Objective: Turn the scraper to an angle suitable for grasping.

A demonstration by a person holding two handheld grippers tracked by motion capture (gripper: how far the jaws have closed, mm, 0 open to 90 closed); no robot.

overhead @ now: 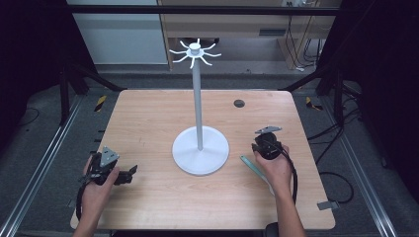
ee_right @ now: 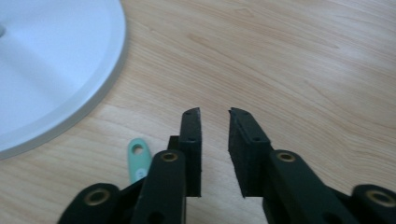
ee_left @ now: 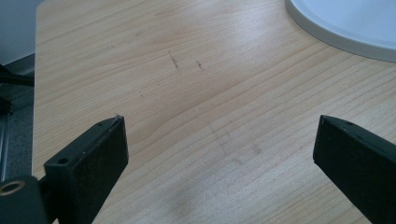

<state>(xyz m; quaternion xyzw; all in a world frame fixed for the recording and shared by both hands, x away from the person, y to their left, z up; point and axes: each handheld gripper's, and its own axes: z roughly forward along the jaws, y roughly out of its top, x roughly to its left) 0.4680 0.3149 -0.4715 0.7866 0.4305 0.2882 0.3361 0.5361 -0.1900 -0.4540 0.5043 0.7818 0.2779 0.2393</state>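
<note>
the white hook stand sits mid-counter, its spoked top free for hanging. just right of its base lies the mint-green tag, flat on the wood beside the right hand-held gripper, whose jaws are narrowed to a slim gap with nothing between them. left of the base, the left hand-held gripper rests released, jaws wide over bare wood.

The white stand rises from the middle of the table, its pole and hooked top blocking passage between the sides. A green strip lies near its base; elsewhere, open wood.
</note>
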